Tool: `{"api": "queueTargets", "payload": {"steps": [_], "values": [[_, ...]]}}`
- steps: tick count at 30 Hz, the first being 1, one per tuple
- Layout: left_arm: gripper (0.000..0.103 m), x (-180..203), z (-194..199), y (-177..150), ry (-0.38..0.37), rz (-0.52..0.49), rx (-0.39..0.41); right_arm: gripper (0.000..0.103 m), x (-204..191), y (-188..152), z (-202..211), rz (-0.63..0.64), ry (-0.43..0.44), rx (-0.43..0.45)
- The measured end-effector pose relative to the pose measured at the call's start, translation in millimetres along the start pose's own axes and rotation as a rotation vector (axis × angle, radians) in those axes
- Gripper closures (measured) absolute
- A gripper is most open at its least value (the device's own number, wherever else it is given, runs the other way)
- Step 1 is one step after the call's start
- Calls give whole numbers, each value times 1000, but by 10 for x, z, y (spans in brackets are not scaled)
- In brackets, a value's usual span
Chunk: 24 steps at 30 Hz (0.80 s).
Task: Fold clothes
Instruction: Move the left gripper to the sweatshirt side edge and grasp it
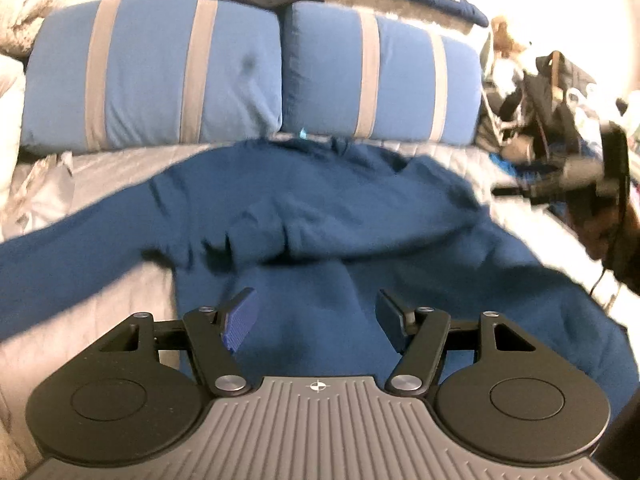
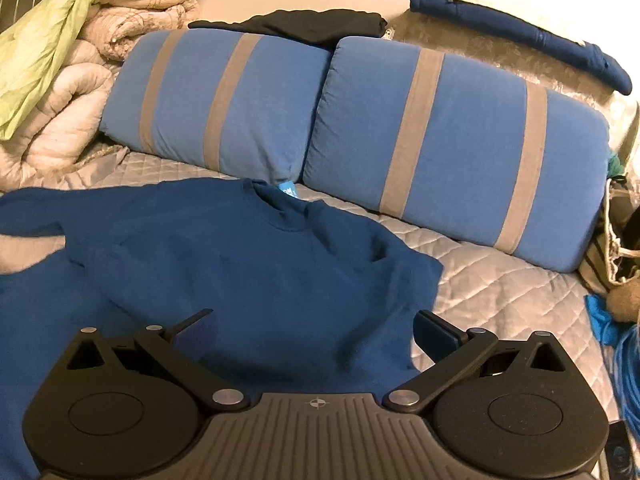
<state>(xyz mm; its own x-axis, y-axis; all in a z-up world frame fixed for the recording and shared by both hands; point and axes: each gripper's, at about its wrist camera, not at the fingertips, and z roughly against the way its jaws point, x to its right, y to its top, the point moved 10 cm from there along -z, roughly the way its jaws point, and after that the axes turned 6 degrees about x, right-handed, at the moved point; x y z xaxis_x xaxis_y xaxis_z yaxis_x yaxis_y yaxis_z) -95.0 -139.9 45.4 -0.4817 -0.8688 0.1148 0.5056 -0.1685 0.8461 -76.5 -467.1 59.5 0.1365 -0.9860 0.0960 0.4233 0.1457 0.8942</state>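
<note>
Jaws on our left gripper (image 1: 316, 320) stand apart with nothing between them, over the dark blue long-sleeved sweatshirt (image 1: 320, 216). Our right gripper (image 2: 316, 330) is likewise spread wide and empty above the same garment's lower edge. The sweatshirt lies flat on the grey quilted bedcover (image 2: 500, 280), neck toward the two blue pillows with grey stripes (image 2: 440, 136), one sleeve stretched left. Only the left wrist view, which is blurred, shows the right gripper from outside, off the sweatshirt's right side (image 1: 600, 176). Only the right wrist view shows, beyond the sweatshirt, the rolled pale quilts (image 2: 80, 92) with a green sheet (image 2: 52, 28) left of the pillows.
</note>
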Motion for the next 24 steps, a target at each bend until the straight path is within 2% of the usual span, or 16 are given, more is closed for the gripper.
{"api": "queueTargets", "payload": {"steps": [3,8,11,14,19,22,24], "values": [[35,-177,-135,152,-59,125,-38,0,43,-64,35,-14,-5,-5],[35,-608,-543,244,-200,493,-119,0,71,-116,116,-36,-9,1],[35,-837,-772,217,-208,650,-141,0,68,-114,171,-36,-18,12],[35,-980,-1002,139,-247,789,-183,0,63,-126,225,-34,-20,16],[36,-1293,-1329,-71,-246,995,-215,0,70,-161,304,-36,-32,19],[36,-1414,-1434,-194,-256,1092,-233,0,79,-177,332,-36,-37,20],[42,-1458,-1483,-260,-268,1140,-243,0,87,-186,341,-38,-40,19]]}}
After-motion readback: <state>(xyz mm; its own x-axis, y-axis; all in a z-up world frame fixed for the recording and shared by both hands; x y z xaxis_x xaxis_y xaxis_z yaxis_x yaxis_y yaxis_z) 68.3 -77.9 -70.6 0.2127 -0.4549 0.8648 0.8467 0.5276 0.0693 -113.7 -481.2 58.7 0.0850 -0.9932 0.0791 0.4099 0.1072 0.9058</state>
